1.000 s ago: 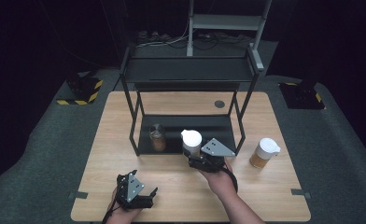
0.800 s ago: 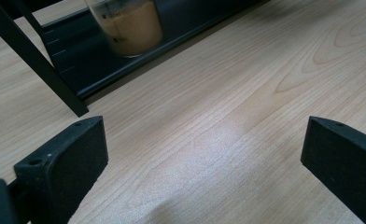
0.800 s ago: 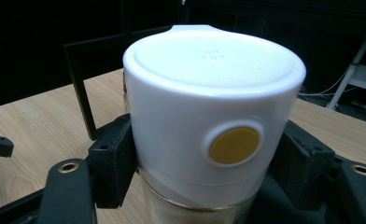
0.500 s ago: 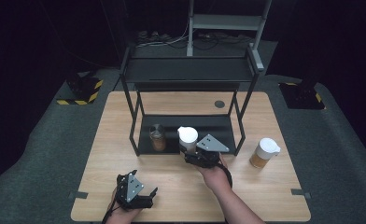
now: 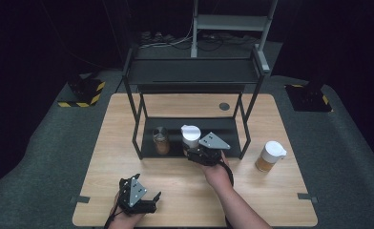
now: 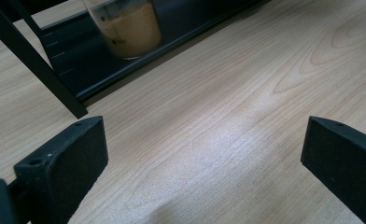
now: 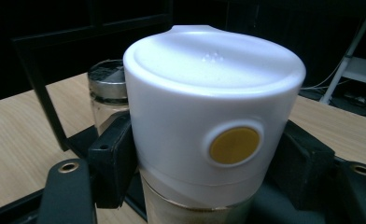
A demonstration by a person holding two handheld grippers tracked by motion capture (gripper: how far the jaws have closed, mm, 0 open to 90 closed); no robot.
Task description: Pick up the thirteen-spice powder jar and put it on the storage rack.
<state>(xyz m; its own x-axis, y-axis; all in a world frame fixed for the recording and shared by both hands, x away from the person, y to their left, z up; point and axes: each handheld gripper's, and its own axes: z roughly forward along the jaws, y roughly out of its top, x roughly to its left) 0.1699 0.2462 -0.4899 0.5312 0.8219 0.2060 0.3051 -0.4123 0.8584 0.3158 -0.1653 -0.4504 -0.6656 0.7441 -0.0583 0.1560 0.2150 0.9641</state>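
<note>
A jar with a white lid and a yellow dot on the lid's side is held in my right gripper, which is shut on it just below the lid. The jar is at the front edge of the black rack's lower shelf. On that shelf, to its left, stands a glass jar of brown powder with a metal lid. Near the table's front left, my left gripper is open low over bare wood, with nothing between its jaws.
The black two-level rack stands at the middle back of the wooden table. A second white-lidded jar with brown contents stands on the table to the right of the rack. Dark floor surrounds the table.
My right gripper has carried the white-lidded jar a little left and farther in, toward the rack's lower shelf. The left gripper has stayed where it was.
</note>
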